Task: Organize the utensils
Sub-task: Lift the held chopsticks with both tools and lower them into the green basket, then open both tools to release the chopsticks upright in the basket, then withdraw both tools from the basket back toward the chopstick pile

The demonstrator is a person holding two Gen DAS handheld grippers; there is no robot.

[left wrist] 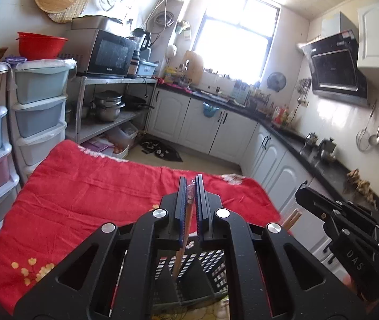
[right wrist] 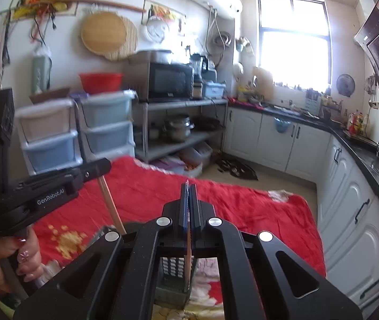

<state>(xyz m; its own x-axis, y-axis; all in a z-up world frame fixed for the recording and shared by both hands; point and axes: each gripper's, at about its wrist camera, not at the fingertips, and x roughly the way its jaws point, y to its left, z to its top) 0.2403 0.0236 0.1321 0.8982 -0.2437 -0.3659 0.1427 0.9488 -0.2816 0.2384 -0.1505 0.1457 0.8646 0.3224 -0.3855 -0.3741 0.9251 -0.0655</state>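
My left gripper (left wrist: pixel 190 180) is shut on a wooden chopstick (left wrist: pixel 188 229) with clear wrapping at its top end. The stick hangs down into a black perforated utensil basket (left wrist: pixel 210 266) standing on the red cloth (left wrist: pixel 96 186). My right gripper (right wrist: pixel 188 185) is shut on another thin wooden chopstick (right wrist: pixel 188 242), whose lower end hangs by the same basket (right wrist: pixel 172 269). In the left wrist view the right gripper (left wrist: pixel 302 190) shows at the right, its chopstick (left wrist: pixel 293 218) below it. In the right wrist view the left gripper (right wrist: pixel 104 165) shows at the left with its stick (right wrist: pixel 110 202), and a hand (right wrist: pixel 16 256) grips its handle.
The table under the red flowered cloth (right wrist: pixel 242 208) reaches toward the kitchen floor. Stacked plastic drawers (left wrist: pixel 40 112) stand at the left beside a metal shelf (left wrist: pixel 109 128) with a microwave (left wrist: pixel 109 53) and pots. White cabinets under a dark counter (left wrist: pixel 309 149) run along the right.
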